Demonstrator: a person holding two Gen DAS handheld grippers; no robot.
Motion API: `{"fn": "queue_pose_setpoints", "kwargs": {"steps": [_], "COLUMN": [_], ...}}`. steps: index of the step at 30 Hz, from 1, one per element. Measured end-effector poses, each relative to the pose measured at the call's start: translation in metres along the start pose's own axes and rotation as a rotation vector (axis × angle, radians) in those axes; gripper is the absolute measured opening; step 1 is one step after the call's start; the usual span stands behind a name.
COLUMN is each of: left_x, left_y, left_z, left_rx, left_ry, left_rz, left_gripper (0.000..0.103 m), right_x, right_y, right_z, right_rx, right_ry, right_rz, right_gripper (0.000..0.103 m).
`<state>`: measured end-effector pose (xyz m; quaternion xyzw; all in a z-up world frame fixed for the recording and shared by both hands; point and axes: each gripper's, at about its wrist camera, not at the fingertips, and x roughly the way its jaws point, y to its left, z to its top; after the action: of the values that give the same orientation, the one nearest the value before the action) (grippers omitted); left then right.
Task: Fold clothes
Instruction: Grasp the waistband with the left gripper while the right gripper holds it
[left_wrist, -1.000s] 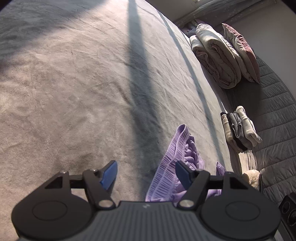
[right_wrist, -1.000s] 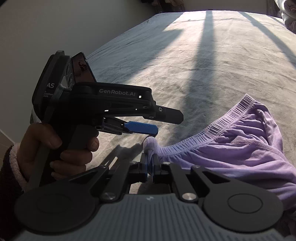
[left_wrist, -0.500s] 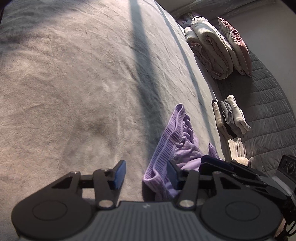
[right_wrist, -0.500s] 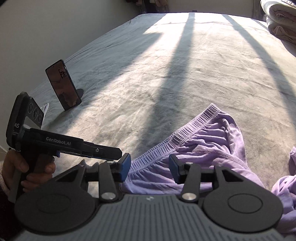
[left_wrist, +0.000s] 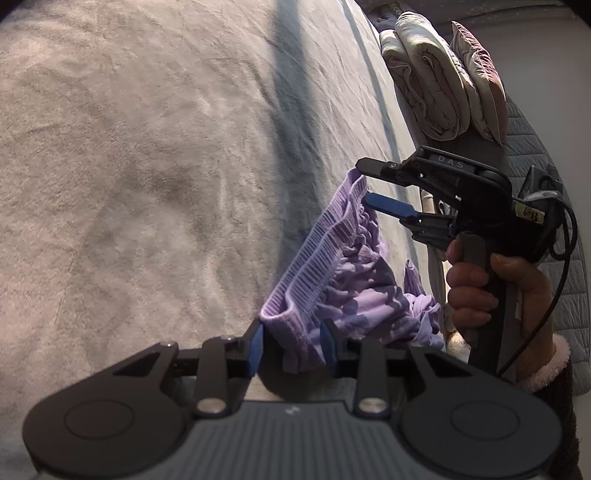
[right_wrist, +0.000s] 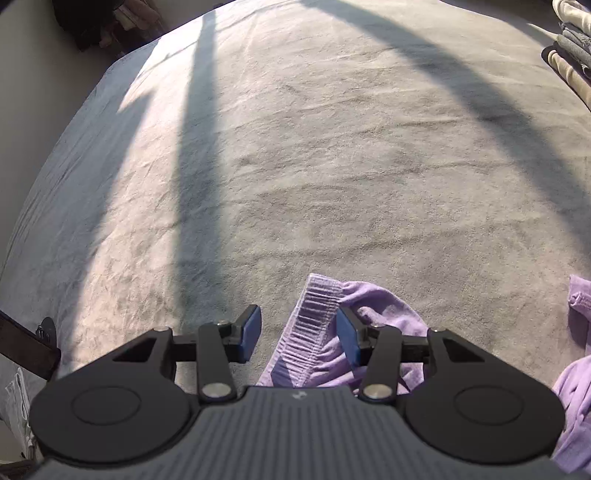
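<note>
A pair of lilac shorts (left_wrist: 343, 280) with a ribbed waistband lies bunched on the grey bed (left_wrist: 147, 166). My left gripper (left_wrist: 291, 341) is open, its jaws on either side of the near waistband corner. My right gripper (left_wrist: 364, 184) is open around the far waistband corner. In the right wrist view that waistband (right_wrist: 314, 325) lies between the open right gripper (right_wrist: 299, 332) jaws, nearer the right pad. More lilac cloth (right_wrist: 576, 369) lies at the right edge.
Rolled bedding and a pillow (left_wrist: 439, 85) sit at the far right by the quilted headboard (left_wrist: 569, 258). A stack of folded clothes (right_wrist: 572, 55) lies at the upper right in the right wrist view. A dark stand (right_wrist: 33, 343) sits at the left edge.
My right gripper let go of the near waistband corner, opened, and moved to the far corner. My left gripper narrowed and moved in around the near corner.
</note>
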<state>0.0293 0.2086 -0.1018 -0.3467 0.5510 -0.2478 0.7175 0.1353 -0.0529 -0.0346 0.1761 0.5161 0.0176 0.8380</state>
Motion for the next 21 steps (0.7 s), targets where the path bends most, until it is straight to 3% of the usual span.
{"fn": "queue_pose_setpoints", "kwargs": {"steps": [4, 8, 11, 15, 18, 21], "left_x": [0.001, 0.002, 0.001, -0.002, -0.008, -0.019], "left_y": [0.002, 0.003, 0.000, -0.008, -0.014, -0.019], "left_z": [0.001, 0.001, 0.001, 0.001, 0.005, 0.011], "left_rx": [-0.015, -0.023, -0.029, -0.017, -0.010, 0.000], "left_ry": [-0.003, -0.015, -0.034, -0.089, -0.148, -0.229], "left_rz": [0.014, 0.026, 0.041, 0.085, 0.124, 0.173], "left_gripper": [0.020, 0.013, 0.009, 0.006, 0.006, 0.005], "right_x": [0.016, 0.027, 0.029, 0.029, 0.023, 0.020], "right_y": [0.011, 0.029, 0.039, 0.039, 0.042, 0.045], "right_z": [0.005, 0.000, -0.005, -0.004, 0.001, 0.011], "right_rx": [0.026, -0.062, -0.140, -0.174, -0.181, -0.176], "right_ry": [0.014, 0.001, -0.029, -0.052, -0.102, -0.149], "right_rz": [-0.087, -0.213, -0.279, -0.284, -0.270, -0.253], "right_gripper": [0.050, 0.047, 0.033, 0.025, 0.007, 0.004]}}
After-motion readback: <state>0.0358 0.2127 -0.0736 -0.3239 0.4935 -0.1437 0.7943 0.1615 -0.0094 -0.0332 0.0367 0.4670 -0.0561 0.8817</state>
